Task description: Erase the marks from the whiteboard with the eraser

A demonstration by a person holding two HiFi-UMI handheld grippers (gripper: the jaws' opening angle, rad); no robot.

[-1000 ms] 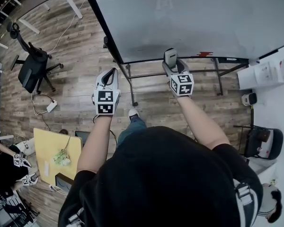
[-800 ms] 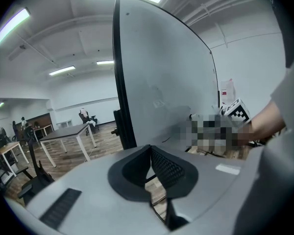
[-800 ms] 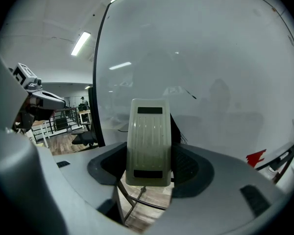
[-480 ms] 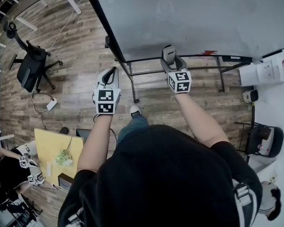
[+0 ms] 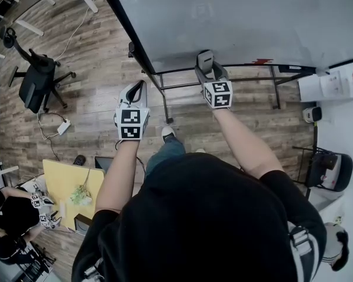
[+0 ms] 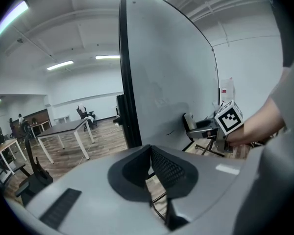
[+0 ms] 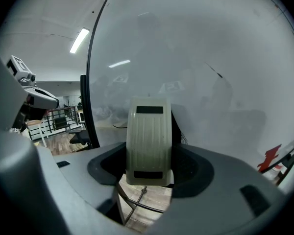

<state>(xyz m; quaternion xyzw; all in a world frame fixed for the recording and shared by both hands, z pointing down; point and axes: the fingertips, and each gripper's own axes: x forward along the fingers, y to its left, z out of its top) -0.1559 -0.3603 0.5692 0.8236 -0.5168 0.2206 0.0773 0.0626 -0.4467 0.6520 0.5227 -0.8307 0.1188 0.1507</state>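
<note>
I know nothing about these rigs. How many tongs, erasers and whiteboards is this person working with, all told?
Tongs: 2, the left tongs and the right tongs
Eraser: 1, held in the right tongs
Whiteboard: 1
Total: 4

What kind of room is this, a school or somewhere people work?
Probably a big shared office or lab. There is a large whiteboard on a stand, a black office chair on the wood floor, and long tables farther back.
</note>
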